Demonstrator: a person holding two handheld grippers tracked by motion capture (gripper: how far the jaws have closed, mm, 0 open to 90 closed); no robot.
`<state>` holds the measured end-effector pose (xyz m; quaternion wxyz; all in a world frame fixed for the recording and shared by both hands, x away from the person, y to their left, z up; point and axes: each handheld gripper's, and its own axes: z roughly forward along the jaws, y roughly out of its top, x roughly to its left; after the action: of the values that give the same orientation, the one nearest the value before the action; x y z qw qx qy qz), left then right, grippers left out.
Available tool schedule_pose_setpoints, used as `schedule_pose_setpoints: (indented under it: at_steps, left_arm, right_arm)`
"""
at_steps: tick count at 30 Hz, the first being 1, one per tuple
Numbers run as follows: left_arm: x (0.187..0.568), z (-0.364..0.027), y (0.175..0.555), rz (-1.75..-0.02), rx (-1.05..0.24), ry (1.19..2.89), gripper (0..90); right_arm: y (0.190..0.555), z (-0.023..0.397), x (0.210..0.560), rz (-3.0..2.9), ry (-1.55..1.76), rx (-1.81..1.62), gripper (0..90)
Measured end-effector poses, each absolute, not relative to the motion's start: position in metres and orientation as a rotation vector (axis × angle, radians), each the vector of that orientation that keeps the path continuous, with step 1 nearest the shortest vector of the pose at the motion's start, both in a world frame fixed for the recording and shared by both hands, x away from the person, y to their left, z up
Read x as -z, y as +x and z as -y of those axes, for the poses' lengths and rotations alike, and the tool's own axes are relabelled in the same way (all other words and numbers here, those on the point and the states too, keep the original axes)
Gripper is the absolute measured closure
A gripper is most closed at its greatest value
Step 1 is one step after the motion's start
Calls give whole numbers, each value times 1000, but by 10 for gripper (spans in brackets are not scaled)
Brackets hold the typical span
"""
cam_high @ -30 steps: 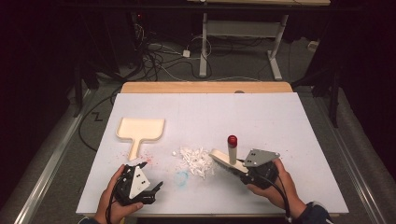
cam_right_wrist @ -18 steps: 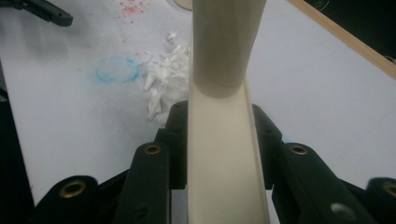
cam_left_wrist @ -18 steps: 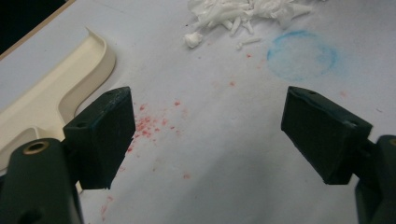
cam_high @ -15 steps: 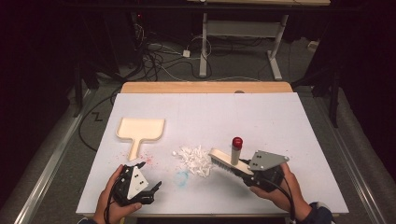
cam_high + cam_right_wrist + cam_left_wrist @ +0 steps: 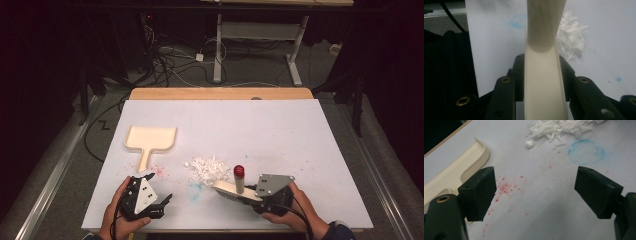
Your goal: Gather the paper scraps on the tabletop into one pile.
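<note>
Cream plastic brush (image 5: pixel 235 189) sits clamped in right gripper (image 5: pixel 252 199); left gripper (image 5: pixel 165 201) gapes, empty.

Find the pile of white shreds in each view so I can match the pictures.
High view: shreds at table centre, near the brush.
Left gripper view: top edge, right of centre.
Right gripper view: right of the brush handle.
Shared landmark: blue ring stain.
</note>
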<state>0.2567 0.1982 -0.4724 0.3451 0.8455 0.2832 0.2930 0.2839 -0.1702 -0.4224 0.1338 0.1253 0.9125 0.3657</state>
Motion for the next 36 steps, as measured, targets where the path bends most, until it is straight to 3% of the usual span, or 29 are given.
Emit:
schedule_pose_setpoints:
  at_steps: [11,25,36]
  left_arm:
    - [473,-200,258,-736,-734,2175,166]
    - [464,-209,249,-782,-776,2112,167]
    - [470,-210,249,-787,-736,2123,174]
  right_arm:
    - [315,128,426,-2594,306,-1083,682]
    - [304,125,407,-2532,294,-1269,681]
    - [326,76,438,-2608,307,-1269,682]
